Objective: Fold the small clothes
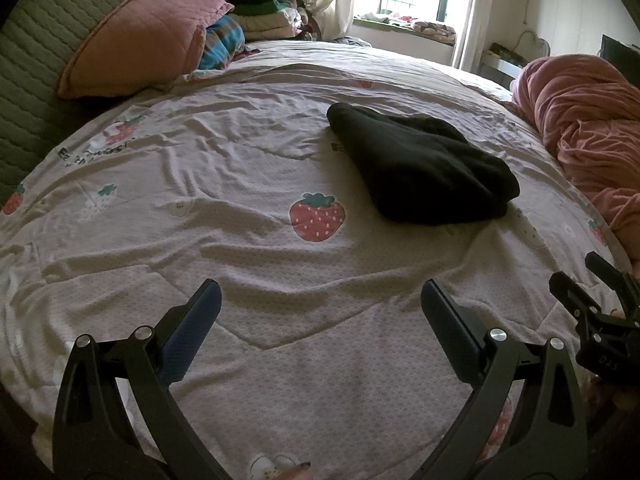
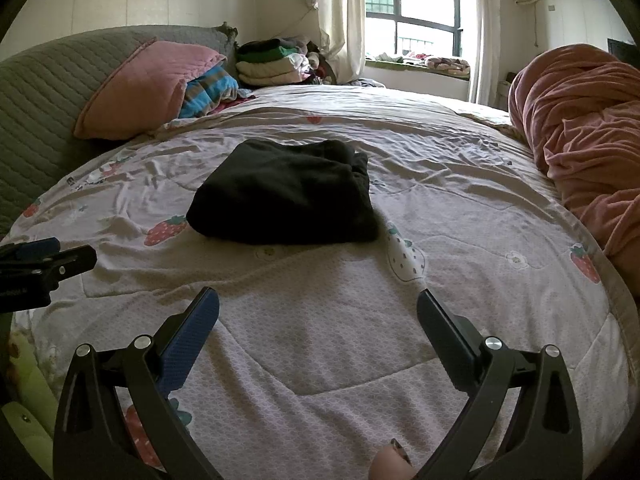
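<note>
Black fleecy fabric is what's sitting in the middle of everything here: a folded dark black garment (image 1: 422, 168) (image 2: 284, 192) is lying in a neat flat bundle on the pale quilted bedspread with the red strawberry print (image 1: 248, 208) (image 2: 460, 208), and nothing is touching it. The left gripper with blue-padded black fingers (image 1: 320, 304) is hanging over the bedspread on the near side of the garment, fingers spread wide and gripping nothing at all. Same deal with the right gripper of the same black-and-blue build (image 2: 318, 306), it's hovering on the near side of the garment too, fingers released and apart with only bare quilt showing between them. The two tools are sitting near each other, since each one is poking into the edge of the other's camera view. One printed strawberry is showing just beside the garment's near left corner. Past the garment, toward the headboard side, a pink quilted pillow (image 1: 140, 36) (image 2: 144, 88) is leaning on a grey-green quilted headboard cover (image 1: 48, 40) (image 2: 44, 80), and a stack of folded clothes (image 1: 264, 16) (image 2: 272, 62) is sitting beyond that. Off to the garment's right, a rumpled salmon-pink blanket (image 1: 588, 128) (image 2: 580, 128) is bunching up in a big heap at the bed's edge.
</note>
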Action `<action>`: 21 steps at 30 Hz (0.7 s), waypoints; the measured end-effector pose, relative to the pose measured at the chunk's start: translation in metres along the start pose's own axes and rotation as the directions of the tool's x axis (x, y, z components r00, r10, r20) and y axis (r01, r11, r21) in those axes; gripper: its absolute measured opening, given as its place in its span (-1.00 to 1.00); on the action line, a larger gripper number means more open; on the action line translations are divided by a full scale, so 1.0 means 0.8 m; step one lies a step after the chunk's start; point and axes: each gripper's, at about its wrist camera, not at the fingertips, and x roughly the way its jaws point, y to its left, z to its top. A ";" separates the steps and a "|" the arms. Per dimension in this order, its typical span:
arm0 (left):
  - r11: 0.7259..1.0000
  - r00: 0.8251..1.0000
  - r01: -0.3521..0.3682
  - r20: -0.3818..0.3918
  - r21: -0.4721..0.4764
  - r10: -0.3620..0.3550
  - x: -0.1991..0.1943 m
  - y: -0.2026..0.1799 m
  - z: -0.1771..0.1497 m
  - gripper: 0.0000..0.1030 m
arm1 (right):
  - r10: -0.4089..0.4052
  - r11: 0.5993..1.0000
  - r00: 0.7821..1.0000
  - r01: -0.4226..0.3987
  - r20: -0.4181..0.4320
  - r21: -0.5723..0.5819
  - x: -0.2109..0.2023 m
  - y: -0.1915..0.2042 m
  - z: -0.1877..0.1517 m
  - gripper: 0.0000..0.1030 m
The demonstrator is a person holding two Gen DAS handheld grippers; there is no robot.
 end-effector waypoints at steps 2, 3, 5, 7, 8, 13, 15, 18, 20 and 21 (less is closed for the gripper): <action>1.000 1.000 0.001 0.001 0.001 -0.001 0.000 -0.001 0.000 0.82 | -0.003 1.000 1.000 0.003 0.002 0.000 -0.001 0.001 0.000 0.91; 1.000 1.000 0.000 0.001 0.000 0.000 0.000 -0.001 0.000 0.82 | -0.001 1.000 1.000 0.001 0.001 0.001 0.000 0.001 0.001 0.91; 1.000 1.000 0.002 0.001 0.003 -0.002 -0.001 0.000 0.000 0.82 | -0.004 1.000 1.000 0.004 0.001 0.003 -0.001 0.002 0.001 0.91; 1.000 1.000 -0.001 0.001 0.002 0.001 0.000 -0.002 0.000 0.82 | -0.003 1.000 1.000 0.003 0.000 0.002 -0.001 0.002 0.002 0.91; 1.000 1.000 -0.001 0.001 0.003 0.001 0.000 -0.002 0.000 0.82 | -0.003 1.000 1.000 0.003 0.001 0.001 -0.001 0.002 0.002 0.91; 1.000 1.000 0.000 0.001 0.003 0.000 -0.001 0.000 0.000 0.82 | -0.004 1.000 1.000 0.004 0.001 0.002 -0.001 0.002 0.002 0.91; 1.000 1.000 -0.002 0.000 0.002 0.002 -0.001 0.001 0.000 0.82 | -0.005 1.000 1.000 0.005 0.003 0.002 -0.002 0.003 0.002 0.91; 1.000 1.000 -0.009 -0.002 0.002 0.009 -0.003 0.005 -0.001 0.82 | -0.006 1.000 1.000 0.006 0.004 0.001 -0.003 0.004 0.003 0.91; 1.000 1.000 -0.019 -0.004 0.004 0.019 -0.002 0.006 -0.001 0.82 | -0.006 1.000 1.000 0.006 0.001 0.001 -0.002 0.005 0.003 0.91; 1.000 1.000 -0.022 -0.006 0.006 0.022 -0.002 0.007 -0.001 0.82 | -0.006 1.000 1.000 0.006 0.001 0.002 -0.003 0.005 0.003 0.91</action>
